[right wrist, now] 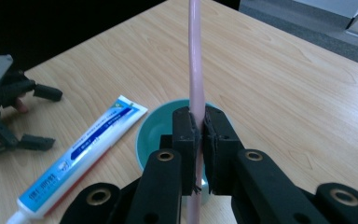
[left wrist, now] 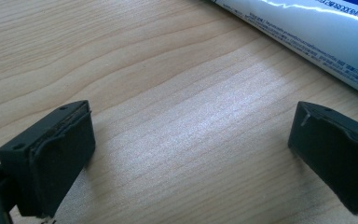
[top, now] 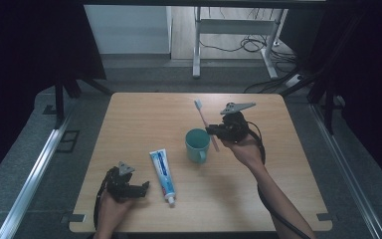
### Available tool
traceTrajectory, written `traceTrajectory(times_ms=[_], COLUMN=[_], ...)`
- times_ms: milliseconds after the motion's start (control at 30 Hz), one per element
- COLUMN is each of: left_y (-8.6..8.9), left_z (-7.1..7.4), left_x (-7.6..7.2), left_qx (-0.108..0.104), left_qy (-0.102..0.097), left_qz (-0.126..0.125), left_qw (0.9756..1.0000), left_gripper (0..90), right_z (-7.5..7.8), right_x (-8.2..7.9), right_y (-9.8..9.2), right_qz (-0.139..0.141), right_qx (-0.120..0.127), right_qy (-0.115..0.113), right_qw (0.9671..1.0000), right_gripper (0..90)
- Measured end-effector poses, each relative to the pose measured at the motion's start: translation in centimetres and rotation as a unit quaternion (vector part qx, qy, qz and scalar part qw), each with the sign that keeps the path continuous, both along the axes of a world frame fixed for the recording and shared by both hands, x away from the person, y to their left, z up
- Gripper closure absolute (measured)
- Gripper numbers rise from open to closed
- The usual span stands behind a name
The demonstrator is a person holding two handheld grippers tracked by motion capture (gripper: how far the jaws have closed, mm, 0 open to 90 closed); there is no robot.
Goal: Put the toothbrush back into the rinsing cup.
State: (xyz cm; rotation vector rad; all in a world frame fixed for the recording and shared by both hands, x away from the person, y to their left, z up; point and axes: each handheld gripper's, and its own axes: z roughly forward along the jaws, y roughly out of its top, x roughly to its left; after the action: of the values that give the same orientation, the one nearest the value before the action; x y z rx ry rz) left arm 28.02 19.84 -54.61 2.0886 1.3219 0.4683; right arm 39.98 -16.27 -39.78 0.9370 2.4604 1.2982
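Count on the table (top: 129, 107): one toothpaste tube (top: 162, 175), one teal cup (top: 197, 144), one pink toothbrush (top: 205, 123), two grippers.

Near edge: my left gripper (top: 138, 189) sits low over the wood, jaws wide apart, nothing between them. The tube lies just beside it, cap toward the near edge and close to it.

Mid-table: my right gripper (top: 214, 132) is clamped on the toothbrush handle, pads tight against it, at the cup's rim. Brush is tilted, bristles up and toward the far edge. I can't tell whether the handle end is inside the cup.

Far half, left side and right side of the table are bare wood.
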Motion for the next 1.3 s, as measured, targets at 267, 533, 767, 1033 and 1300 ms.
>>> traceTrajectory(times_ms=[267,533,767,1033,1300], left_y=[0.0,0.0,0.0,0.0,0.0], left_z=[0.0,0.0,0.0,0.0,0.0], left_x=[0.0,0.0,0.0,0.0,0.0], left_qx=[0.000,0.000,0.000,0.001,0.000], left_qy=[0.000,0.000,0.000,0.000,0.000], left_qz=[0.000,0.000,0.000,0.000,0.000], left_qw=[1.0000,1.0000,1.0000,1.0000,1.0000], left_gripper=[0.5,0.5,0.5,0.5,0.5], right_z=[0.3,1.0,1.1,0.3,-0.9], right_x=[0.5,0.6,0.9,1.2,1.5], right_y=[0.7,1.5,2.7,3.7,3.9], right_qz=[-0.007,-0.008,-0.010,-0.011,-0.014], right_qx=[0.009,0.019,0.020,0.021,0.019], right_qy=[-0.010,-0.021,-0.034,-0.034,-0.030], right_qw=[0.9999,0.9996,0.9992,0.9992,0.9992], right_gripper=[83.5,83.5,83.5,83.5,83.5])
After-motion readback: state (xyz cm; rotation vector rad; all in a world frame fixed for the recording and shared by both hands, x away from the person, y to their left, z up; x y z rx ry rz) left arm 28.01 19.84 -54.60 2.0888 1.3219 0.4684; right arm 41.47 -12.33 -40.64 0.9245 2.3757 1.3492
